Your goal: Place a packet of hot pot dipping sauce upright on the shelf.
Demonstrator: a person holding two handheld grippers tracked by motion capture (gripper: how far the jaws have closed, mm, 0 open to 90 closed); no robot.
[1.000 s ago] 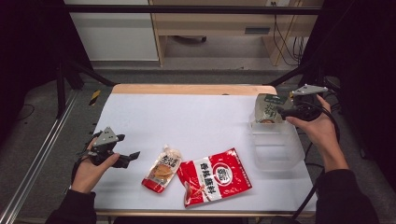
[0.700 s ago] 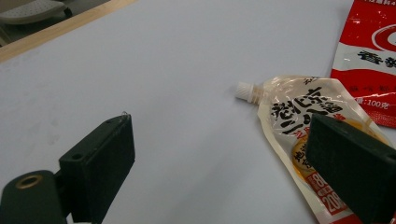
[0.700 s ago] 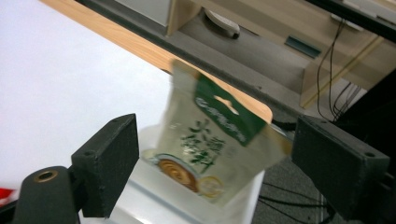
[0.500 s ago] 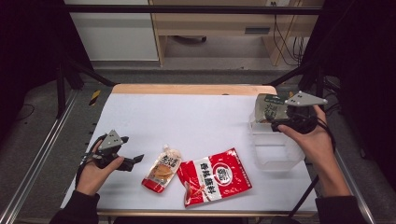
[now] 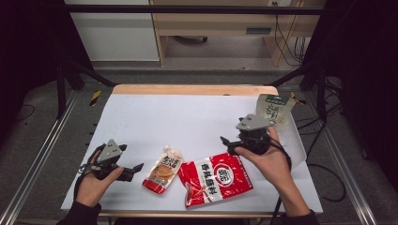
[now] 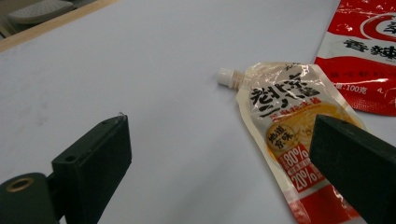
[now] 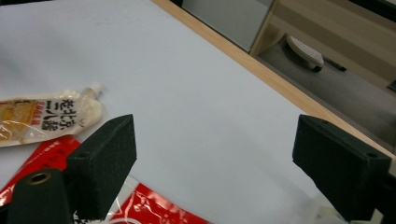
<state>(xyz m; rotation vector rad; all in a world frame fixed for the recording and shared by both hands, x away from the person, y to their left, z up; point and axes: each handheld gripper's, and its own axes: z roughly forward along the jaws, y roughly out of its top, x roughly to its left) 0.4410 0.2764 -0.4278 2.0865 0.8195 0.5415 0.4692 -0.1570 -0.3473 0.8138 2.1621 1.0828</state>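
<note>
Drop-off done, by the look of the high view: green pouch (image 5: 273, 108), pinched in the right gripper (image 5: 226, 140) half a second back, now standing loose in the clear bin (image 5: 296, 140), well right of the red packet (image 5: 217, 178) and beyond it. Right gripper swung across and down since, hovering just over the red packet's far edge, jaws apart, nothing carried. Likely lining up the next pick: that packet, or the spout pouch (image 5: 163, 168) lying just left of the red packet. Left gripper (image 5: 133, 168) edged nearer too, left of the spout pouch, open and empty.

Over to the left gripper view: jaws spread wide, nothing between them but white table (image 6: 177, 70). Spout pouch (image 6: 289, 121) ahead, cap at the far end, red packet (image 6: 364, 51) just past it. Printing crisp here, a mere smudge from above. Touching or not, hard to call.

Right gripper view last: jaws gaping and bare, red packet (image 7: 154, 205) right under the near jaw, spout pouch (image 7: 46, 116) beyond it, wooden table edge (image 7: 261, 65) up close.
</note>
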